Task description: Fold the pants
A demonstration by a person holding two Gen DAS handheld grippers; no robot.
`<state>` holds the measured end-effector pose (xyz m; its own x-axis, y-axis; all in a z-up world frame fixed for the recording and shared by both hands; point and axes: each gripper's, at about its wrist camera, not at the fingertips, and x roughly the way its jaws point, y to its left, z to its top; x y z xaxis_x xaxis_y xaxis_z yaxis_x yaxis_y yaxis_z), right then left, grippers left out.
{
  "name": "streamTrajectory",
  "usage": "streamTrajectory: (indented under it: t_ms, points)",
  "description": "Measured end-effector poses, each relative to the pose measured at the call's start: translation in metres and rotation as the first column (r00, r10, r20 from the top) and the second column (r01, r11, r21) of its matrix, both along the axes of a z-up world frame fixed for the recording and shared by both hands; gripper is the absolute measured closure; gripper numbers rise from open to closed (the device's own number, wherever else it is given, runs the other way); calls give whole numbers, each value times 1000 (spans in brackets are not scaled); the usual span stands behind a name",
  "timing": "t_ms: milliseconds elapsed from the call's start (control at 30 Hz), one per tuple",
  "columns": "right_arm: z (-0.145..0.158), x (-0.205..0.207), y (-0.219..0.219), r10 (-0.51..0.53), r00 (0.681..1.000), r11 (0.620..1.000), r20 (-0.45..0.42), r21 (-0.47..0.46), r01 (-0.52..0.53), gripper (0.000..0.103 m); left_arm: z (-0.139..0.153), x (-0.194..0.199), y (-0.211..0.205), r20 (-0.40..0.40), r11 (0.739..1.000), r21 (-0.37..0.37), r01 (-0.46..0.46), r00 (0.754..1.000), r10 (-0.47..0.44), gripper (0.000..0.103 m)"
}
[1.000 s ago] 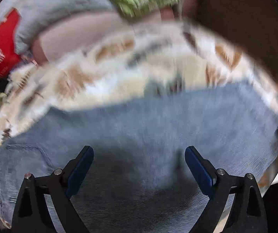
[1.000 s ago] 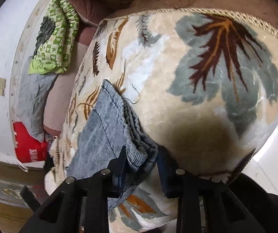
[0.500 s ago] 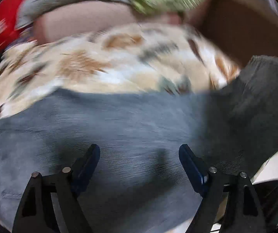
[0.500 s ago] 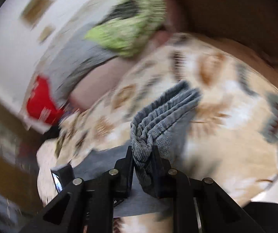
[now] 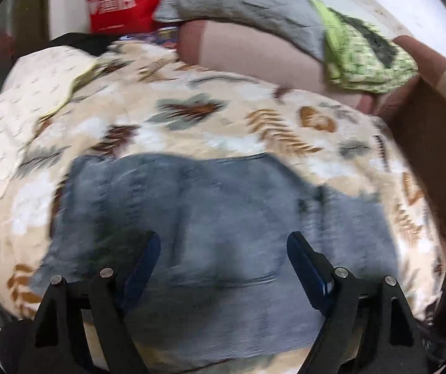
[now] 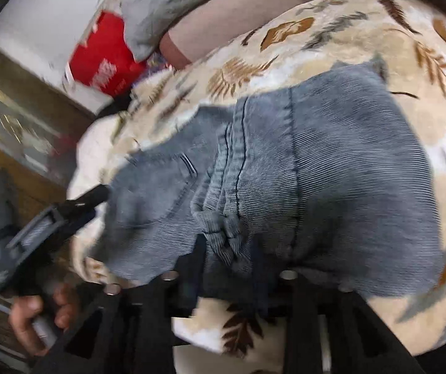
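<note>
Grey-blue corduroy pants (image 5: pixel 223 202) lie folded over on a cream leaf-patterned blanket (image 5: pixel 192 124). My left gripper (image 5: pixel 223 249) hovers open above their near part with nothing between its fingers. In the right wrist view the leg part of the pants (image 6: pixel 347 171) is laid across the pocket part. The bunched hem (image 6: pixel 223 227) sits between the fingers of my right gripper (image 6: pixel 227 261), whose jaws are opening and stand apart from the cloth. One finger (image 6: pixel 93 196) of the left gripper shows at the left, and a hand (image 6: pixel 30 311) holds that gripper's handle.
Behind the blanket are a pink sofa back (image 5: pixel 254 53), a grey cushion (image 5: pixel 238 0), a red bag (image 5: pixel 120 0) and a green patterned cloth (image 5: pixel 363 53). A brown sofa arm (image 5: pixel 425 140) stands at the right. A white cloth (image 5: pixel 20 109) lies at the left.
My right gripper carried the bunched hem across and laid it over the pocket part, then its jaws widened. My left gripper pulled back and up, so more blanket shows.
</note>
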<state>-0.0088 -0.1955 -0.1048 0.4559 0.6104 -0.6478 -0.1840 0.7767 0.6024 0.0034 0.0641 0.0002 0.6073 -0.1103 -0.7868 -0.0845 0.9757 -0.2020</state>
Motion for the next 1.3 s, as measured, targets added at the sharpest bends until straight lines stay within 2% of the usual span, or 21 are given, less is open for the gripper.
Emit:
streamTrajectory:
  t_ms: [33,67,100,167,233,333,433,500,567,633,700,733,767,867,900,967,1033,1067,1167,1233,1300]
  points:
    - [5,-3,-11,-21,1000,999,10,24,21,42,4,8,-9,10,1000,-12,23,1000,-23,19]
    - [8,-8,-22,-49,999,998,23,31,48,28,9,10,-20,20,999,-21,46,999,-46,19]
    - [9,-14,-36,-91,995,995,36,36,90,26,14,14,-34,27,996,-34,78,997,-77,19]
    - [5,-19,-55,-117,993,990,14,81,116,26,17,23,-66,30,989,-51,139,990,-138,19]
    - [0,-28,-80,-167,986,975,-15,143,168,26,7,31,-95,5,982,-32,187,982,-187,19]
    - [7,-25,-114,-221,975,956,-20,192,221,26,-33,37,-124,-101,971,51,232,969,-226,19]
    - [18,-3,-145,-231,972,933,-37,274,232,26,-76,38,-129,-222,966,87,243,950,-219,19]
    - [24,27,-152,-209,977,938,-31,274,210,26,-79,31,-132,-172,958,125,257,957,-234,19]
    - [22,70,-147,-202,977,954,-62,215,210,26,-80,28,-136,-162,952,153,267,956,-242,18]
    - [9,110,-141,-151,982,975,-111,145,166,27,-81,27,-134,-154,954,143,263,958,-241,18]
    - [-5,137,-129,-109,980,986,-164,109,127,34,-81,25,-132,-145,953,140,269,958,-249,18]
    - [-9,148,-122,-94,979,988,-181,102,113,48,-82,23,-132,-134,952,142,272,958,-254,18]
    - [-13,156,-116,-80,977,992,-199,80,98,70,-82,21,-132,-125,949,146,278,957,-261,17]
    - [-9,170,-94,-64,981,998,-184,-16,62,84,-83,14,-130,-101,946,149,288,956,-276,17]
    - [-2,168,-92,-67,986,998,-155,-28,64,84,-83,12,-129,-92,945,148,293,955,-281,16]
    - [12,162,-85,-93,994,989,-63,-122,84,84,-83,12,-129,-86,945,147,293,955,-283,16]
    - [-11,165,-78,-91,990,967,-109,-246,62,80,-81,12,-130,-98,945,144,294,954,-282,16]
    - [-16,163,-79,-92,990,969,-106,-239,64,78,-79,12,-128,-106,946,132,295,953,-283,16]
    - [5,143,-94,-129,989,982,-67,-146,118,72,-71,11,-113,-98,964,53,261,962,-255,16]
    - [28,112,-99,-146,989,981,5,-127,146,70,-67,8,-103,-86,971,28,236,969,-233,16]
    - [35,82,-99,-117,993,993,1,-32,117,65,-63,5,-94,-79,975,26,222,973,-219,16]
